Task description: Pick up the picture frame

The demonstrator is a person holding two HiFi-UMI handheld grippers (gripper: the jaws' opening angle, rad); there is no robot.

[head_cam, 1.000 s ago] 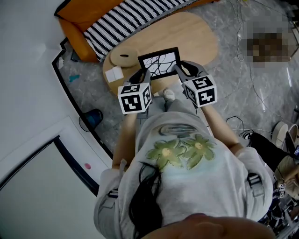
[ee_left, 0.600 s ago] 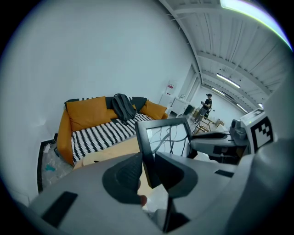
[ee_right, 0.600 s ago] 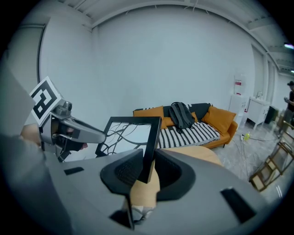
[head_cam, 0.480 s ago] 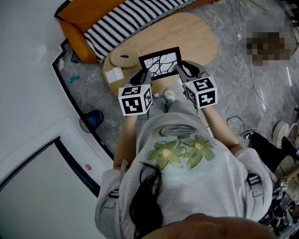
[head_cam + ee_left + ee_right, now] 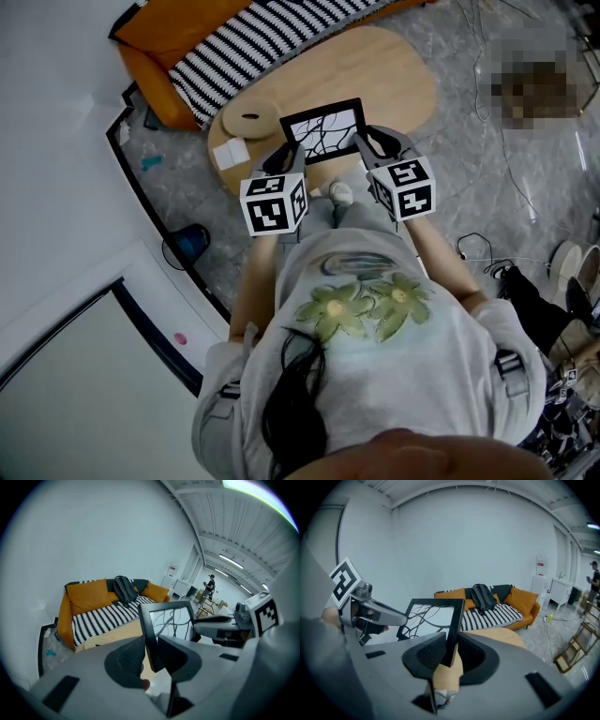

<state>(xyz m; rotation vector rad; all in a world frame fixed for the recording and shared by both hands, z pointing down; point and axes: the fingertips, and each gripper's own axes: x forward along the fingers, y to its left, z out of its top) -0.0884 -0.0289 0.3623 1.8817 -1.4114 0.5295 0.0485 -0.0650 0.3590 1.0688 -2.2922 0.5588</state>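
Observation:
The picture frame (image 5: 323,129) is black-edged with a white picture of dark branching lines. It hangs tilted over the near end of the wooden table (image 5: 394,75). My left gripper (image 5: 286,155) is shut on its left edge and my right gripper (image 5: 361,142) on its right edge. In the left gripper view the frame's (image 5: 171,620) black edge runs down between the pads of the left gripper (image 5: 151,654). The right gripper view shows the frame (image 5: 431,616) with its side bar pinched in the right gripper (image 5: 451,653).
An orange sofa (image 5: 155,47) with a black-and-white striped throw (image 5: 253,37) stands beyond the table. On the table's left end lie a flat round wooden piece (image 5: 248,122) and a small white box (image 5: 228,153). Cables trail over the grey floor at right.

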